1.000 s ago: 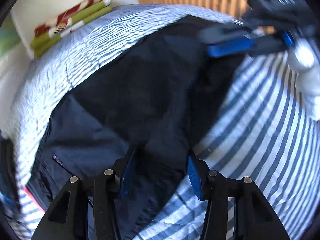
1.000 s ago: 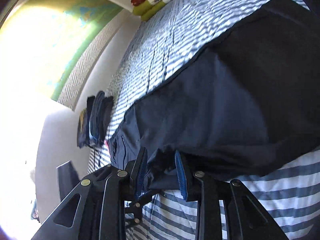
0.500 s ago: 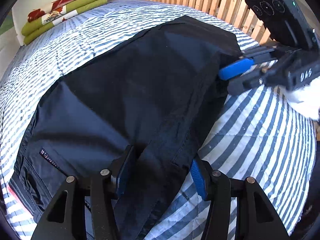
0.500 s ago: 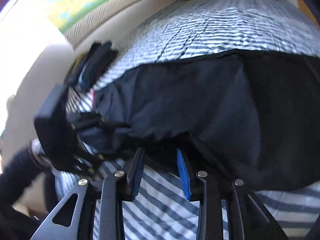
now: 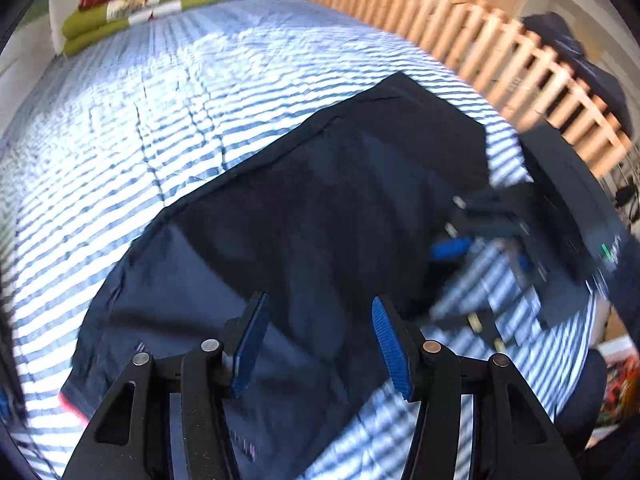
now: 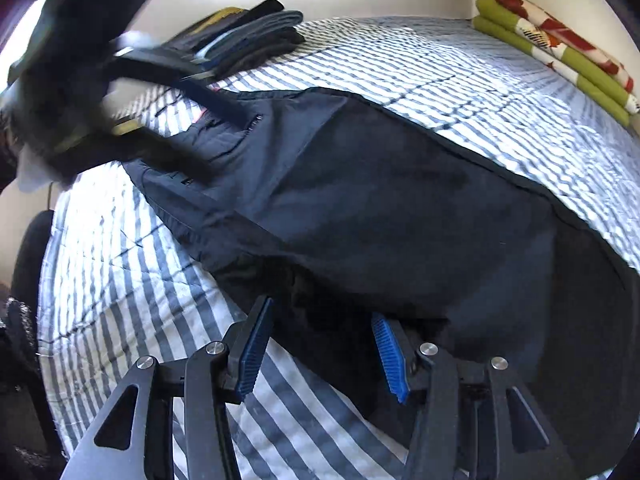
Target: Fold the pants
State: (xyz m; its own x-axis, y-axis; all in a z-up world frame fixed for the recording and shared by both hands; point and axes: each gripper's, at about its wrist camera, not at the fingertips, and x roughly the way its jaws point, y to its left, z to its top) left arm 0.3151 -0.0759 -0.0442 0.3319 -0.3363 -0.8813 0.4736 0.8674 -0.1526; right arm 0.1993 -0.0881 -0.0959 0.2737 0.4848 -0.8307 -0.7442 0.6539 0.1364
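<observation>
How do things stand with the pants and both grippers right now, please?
Left gripper open, jaws just closing slightly. Right gripper open, jaws just opening. Pants lie folded lengthwise, released. Nothing in the way.

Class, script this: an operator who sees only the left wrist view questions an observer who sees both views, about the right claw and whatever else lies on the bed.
Operator: Is the right claw gripping the pants?
Observer: No. Its jaws have just been opening; the pants' edge lies between the pads, unpinched.
Operator: What on the bed am I missing?
Observer: A stack of folded dark clothes, at the bed's edge past the pants' pocket end.
</observation>
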